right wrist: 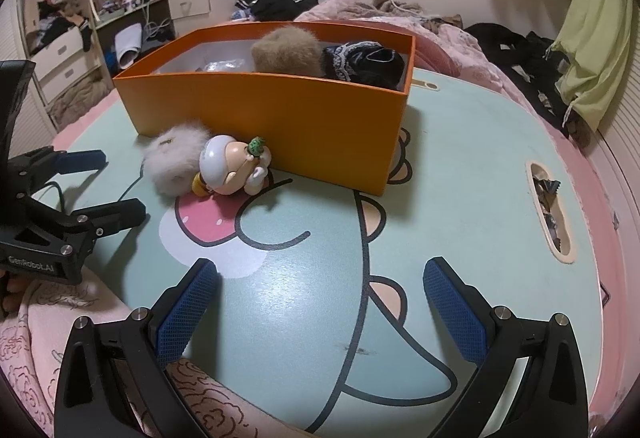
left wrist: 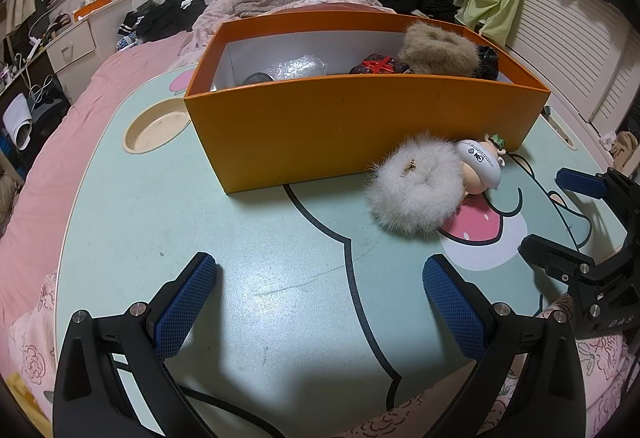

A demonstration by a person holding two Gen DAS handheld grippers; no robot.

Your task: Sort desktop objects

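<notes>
Left wrist view: white fluffy scrunchie [left wrist: 414, 185] lies on the bench [left wrist: 248, 238] at 1 o'clock from the left gripper [left wrist: 320, 290], touching a small toy figure [left wrist: 482, 161] on its far right side. Both items sit just in front of the orange box [left wrist: 352, 121], the figure close against its wall. Box contents: a tan fluffy scrunchie [left wrist: 438, 49], a dark red item [left wrist: 378, 65], clear plastic wrap [left wrist: 298, 67] and black fabric [right wrist: 366, 63]. Left gripper fingers [left wrist: 186, 302] are spread wide and hold nothing. Right gripper [right wrist: 320, 290], at 3 o'clock in this view, is likewise spread wide and empty above the bench. Right wrist view: the scrunchie and figure lie at 11 o'clock. A round recess [left wrist: 154, 131] marks the bench at 10 o'clock of the box.
</notes>
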